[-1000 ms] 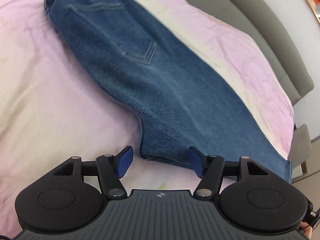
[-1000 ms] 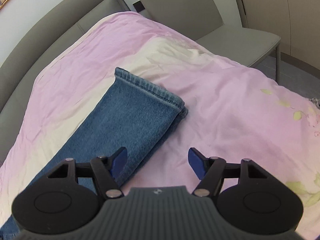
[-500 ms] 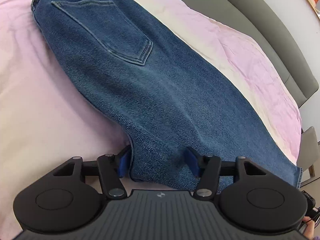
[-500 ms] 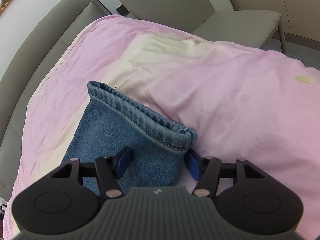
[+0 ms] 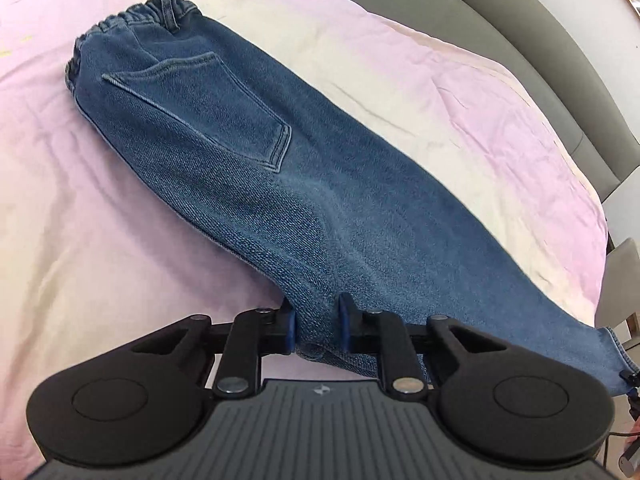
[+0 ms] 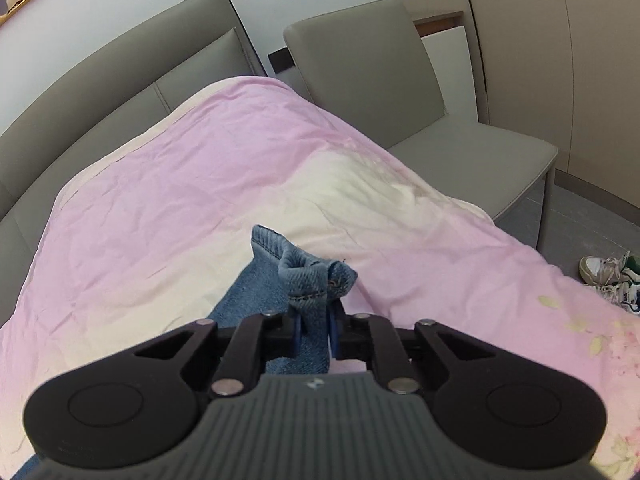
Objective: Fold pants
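The pants [image 5: 280, 184], blue denim folded lengthwise, are spread on a pink and cream bedcover [image 5: 80, 240] and stretch away diagonally from the left gripper [image 5: 316, 328] toward the far left, where the gathered elastic waistband [image 5: 160, 10] is seen at the far end. A back pocket [image 5: 224, 116] is shown facing up, about midway between the waistband and the gripper. The jaws of the left gripper have just been closing, and a bunched fold of the near edge of the pants is now pinched between the blue pads [image 5: 290, 326], with the fabric puckered between them. To the right of this gripper the leg runs on toward a hem [image 5: 616, 356] at the picture's lower right edge.

The jaws of the right gripper [image 6: 314, 334] have also just been closing, and are now nearly together, clamped on the leg end of the pants [image 6: 308, 292]. The stitched hem [image 6: 316, 272] is crumpled just ahead of the fingertips and raised off the bedcover [image 6: 160, 200]. Beyond this gripper a grey headboard [image 6: 120, 72] is seen, a grey chair [image 6: 400, 80] stands ahead to the right, and sneakers [image 6: 608, 276] lie on the floor at the far right
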The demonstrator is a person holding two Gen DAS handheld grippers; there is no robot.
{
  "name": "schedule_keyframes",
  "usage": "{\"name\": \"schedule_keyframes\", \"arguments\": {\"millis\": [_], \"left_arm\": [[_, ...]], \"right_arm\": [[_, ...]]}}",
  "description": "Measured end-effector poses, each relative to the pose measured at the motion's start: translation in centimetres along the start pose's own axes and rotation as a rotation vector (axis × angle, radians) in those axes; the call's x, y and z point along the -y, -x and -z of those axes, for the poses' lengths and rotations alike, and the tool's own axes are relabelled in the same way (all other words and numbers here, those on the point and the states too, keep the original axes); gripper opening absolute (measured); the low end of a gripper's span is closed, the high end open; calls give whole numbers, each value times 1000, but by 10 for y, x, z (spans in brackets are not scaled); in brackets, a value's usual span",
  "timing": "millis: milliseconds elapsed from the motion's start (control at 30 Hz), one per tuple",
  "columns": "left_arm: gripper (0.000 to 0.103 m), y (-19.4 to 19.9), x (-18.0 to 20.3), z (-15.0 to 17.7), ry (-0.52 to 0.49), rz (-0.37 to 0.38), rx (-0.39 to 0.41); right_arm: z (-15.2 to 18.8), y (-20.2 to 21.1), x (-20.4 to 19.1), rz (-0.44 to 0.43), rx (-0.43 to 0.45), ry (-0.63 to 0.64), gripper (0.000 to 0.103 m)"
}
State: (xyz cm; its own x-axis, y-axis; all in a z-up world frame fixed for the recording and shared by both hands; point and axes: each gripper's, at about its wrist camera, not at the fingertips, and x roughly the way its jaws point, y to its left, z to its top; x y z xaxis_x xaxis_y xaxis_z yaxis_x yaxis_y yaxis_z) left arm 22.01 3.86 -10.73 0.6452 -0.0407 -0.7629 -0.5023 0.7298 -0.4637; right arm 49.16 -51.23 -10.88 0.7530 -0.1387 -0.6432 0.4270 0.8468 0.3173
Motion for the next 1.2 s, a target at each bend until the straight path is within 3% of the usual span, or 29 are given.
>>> {"name": "schedule_keyframes", "arguments": {"millis": [200,367,567,767,900,1033,1200], "left_arm": [[22,29,-28,-9,75,43,-96],[22,46,-57,10,128,86,-174],[22,58,-77,45,92,97,-247],[25,28,-88,64,6,42,-295],[42,31,-95,66,-1,37,-292],[52,55,-94,63,-46,-23,-254],[52,90,-79,58,-186,-64,-147]], "right_arm": [[0,78,26,17,-8,-58,7],[39,158,84,36,-8,-107,7],[88,226,172,65,-24,-219,7],[150,222,241,77,-97,-350,7],[182,203,268,62,-107,-423,7],[186,196,273,42,-109,-434,7],[177,194,271,40,-156,-385,10]]}}
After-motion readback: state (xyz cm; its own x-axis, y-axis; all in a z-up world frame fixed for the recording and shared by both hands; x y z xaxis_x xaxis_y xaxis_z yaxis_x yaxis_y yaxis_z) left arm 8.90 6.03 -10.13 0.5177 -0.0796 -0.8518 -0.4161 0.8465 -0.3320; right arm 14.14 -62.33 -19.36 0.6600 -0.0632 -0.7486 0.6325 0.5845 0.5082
